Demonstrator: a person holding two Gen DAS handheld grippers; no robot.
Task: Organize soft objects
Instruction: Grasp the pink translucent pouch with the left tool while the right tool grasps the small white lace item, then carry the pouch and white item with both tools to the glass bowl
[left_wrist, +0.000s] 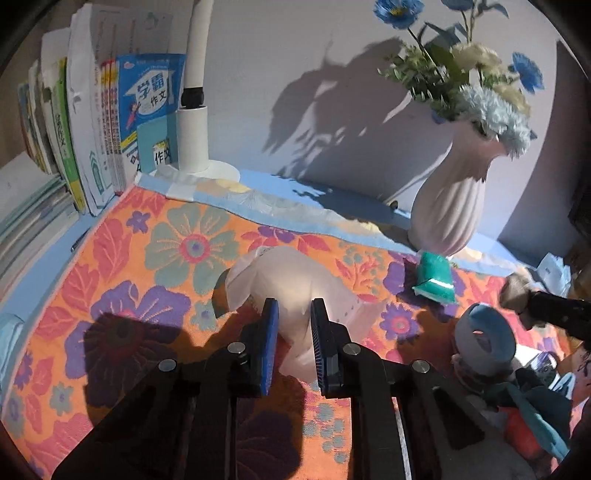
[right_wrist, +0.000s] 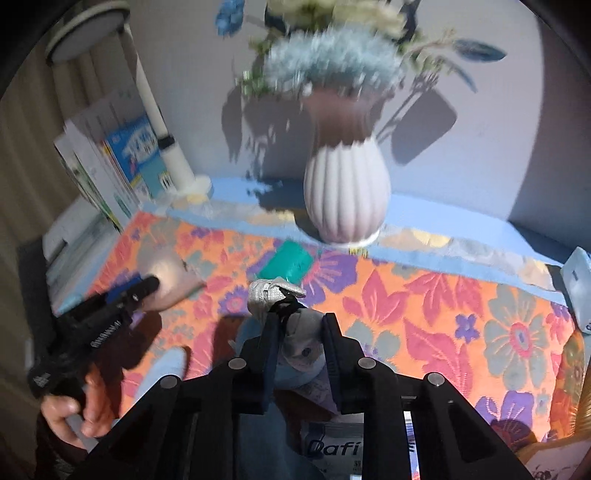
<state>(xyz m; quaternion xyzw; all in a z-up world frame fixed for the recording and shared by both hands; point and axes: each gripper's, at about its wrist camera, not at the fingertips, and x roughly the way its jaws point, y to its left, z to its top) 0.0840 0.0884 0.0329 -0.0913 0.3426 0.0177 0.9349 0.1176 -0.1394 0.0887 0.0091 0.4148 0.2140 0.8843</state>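
A floral cloth in orange, pink and purple covers the table, with a pale blue strip along its far edge against a grey wall. In the left wrist view, upright books stand at ten o'clock beside a white lamp post, and a ribbed white vase of blue and cream flowers stands at two o'clock. A green packet lies just in front of the vase.

The left gripper angles down toward the cloth, its blue pads pinching the near end of a white soft pouch. The pouch lies on the cloth at centre, its long axis running from five o'clock up to eleven o'clock.

The right gripper also points downward, clamped on a grey plush toy; the toy's silvery end sticks out toward twelve o'clock. A bare hand grips the left tool's handle at eight o'clock.
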